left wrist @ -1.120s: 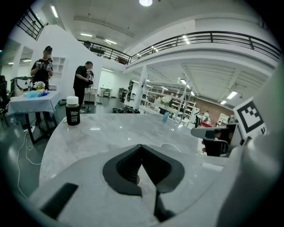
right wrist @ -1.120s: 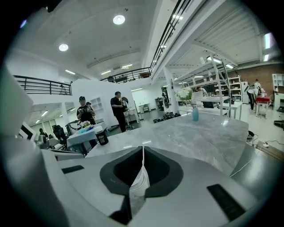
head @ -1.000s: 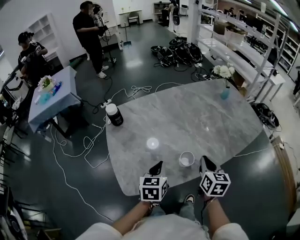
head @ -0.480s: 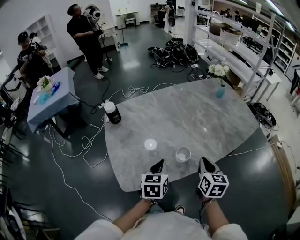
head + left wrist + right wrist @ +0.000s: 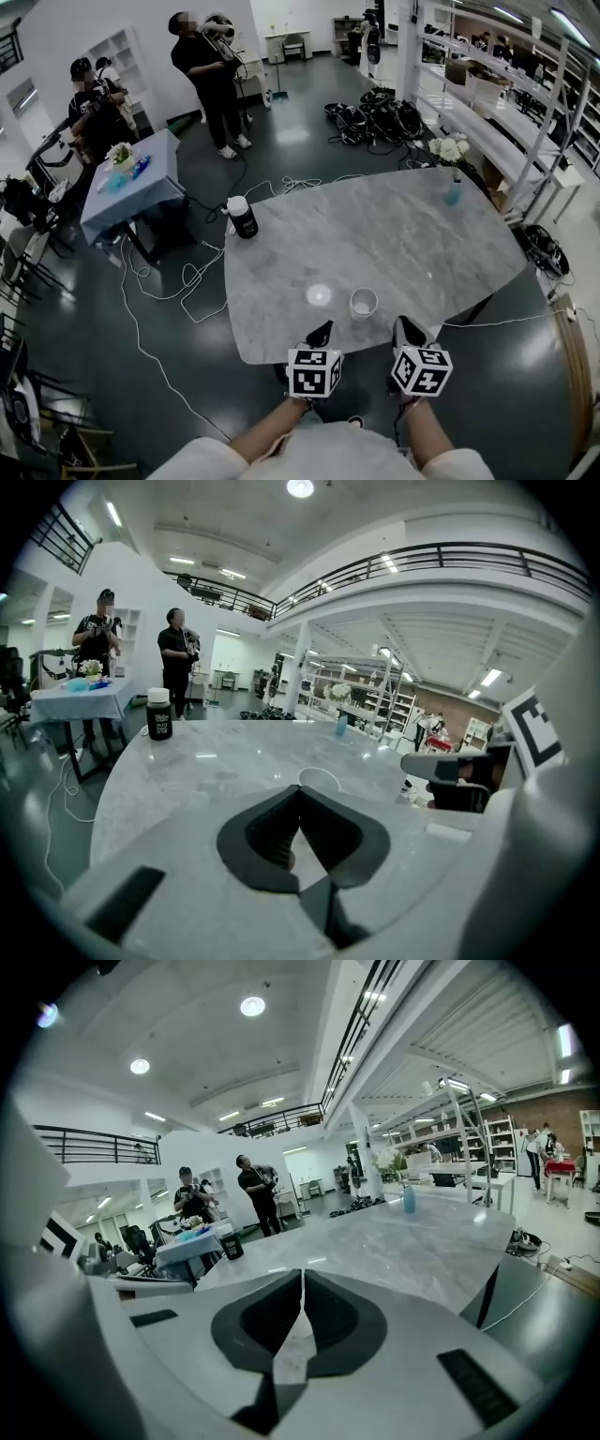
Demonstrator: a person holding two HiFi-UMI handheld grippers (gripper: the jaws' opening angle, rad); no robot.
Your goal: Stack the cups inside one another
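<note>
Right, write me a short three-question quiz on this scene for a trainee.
1. True or false: the clear cup stands on the marble table, held by neither the left hand-held gripper nor the right hand-held gripper.
2. What stands at the table's far left corner? A) kettle B) black jar with white lid C) toaster
3. Fill in: the left hand-held gripper's jaws are ___.
Key: 1 true; 2 B; 3 shut.

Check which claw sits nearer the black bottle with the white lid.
Left. In the head view, the left claw is below and to the right of the black bottle; the right claw is level with the left one but farther right.
</note>
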